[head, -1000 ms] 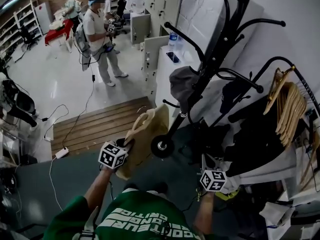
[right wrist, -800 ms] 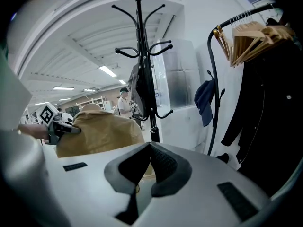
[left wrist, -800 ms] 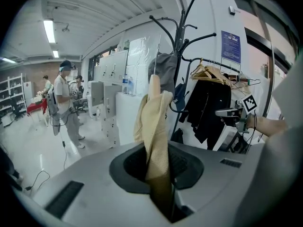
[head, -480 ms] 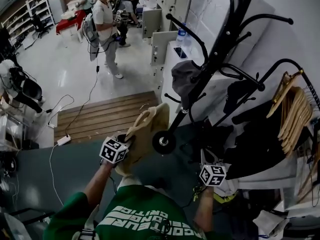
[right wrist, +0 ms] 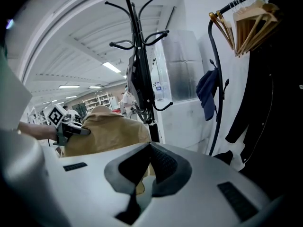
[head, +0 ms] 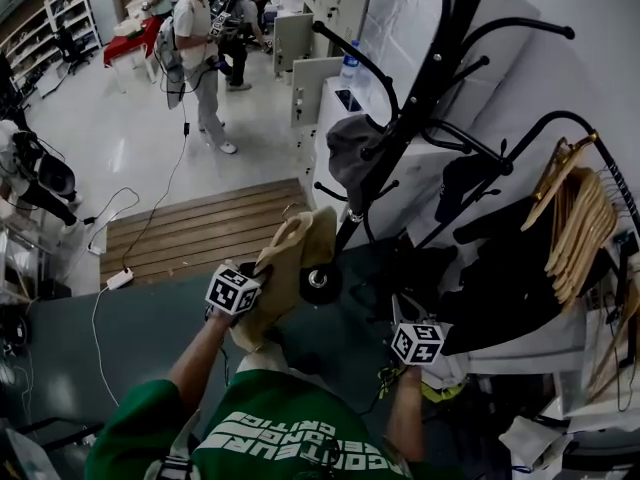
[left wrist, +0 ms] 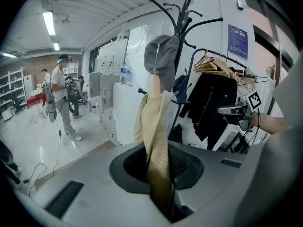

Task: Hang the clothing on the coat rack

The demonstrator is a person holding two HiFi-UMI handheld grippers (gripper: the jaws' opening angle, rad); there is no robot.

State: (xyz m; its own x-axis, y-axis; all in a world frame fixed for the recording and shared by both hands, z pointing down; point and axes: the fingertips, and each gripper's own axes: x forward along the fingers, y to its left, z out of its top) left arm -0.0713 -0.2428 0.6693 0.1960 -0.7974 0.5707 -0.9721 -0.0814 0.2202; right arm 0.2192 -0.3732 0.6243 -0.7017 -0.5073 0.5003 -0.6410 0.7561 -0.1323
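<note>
A tan garment hangs bunched from my left gripper, which is shut on it low beside the black coat rack. In the left gripper view the fabric rises out of the shut jaws of the left gripper in front of the coat rack. My right gripper hovers to the right of the rack's pole. Its jaws meet at the tips with nothing between them. The right gripper view shows the tan garment at the left and the coat rack behind it.
A grey cap and a dark blue cap hang on the rack's hooks. A clothes rail at the right carries wooden hangers and black clothes. White cabinets stand behind. People stand far back.
My left gripper has carried the tan garment slightly up and closer to the rack's pole. The right gripper has risen a little. Both keep the same grip state.
</note>
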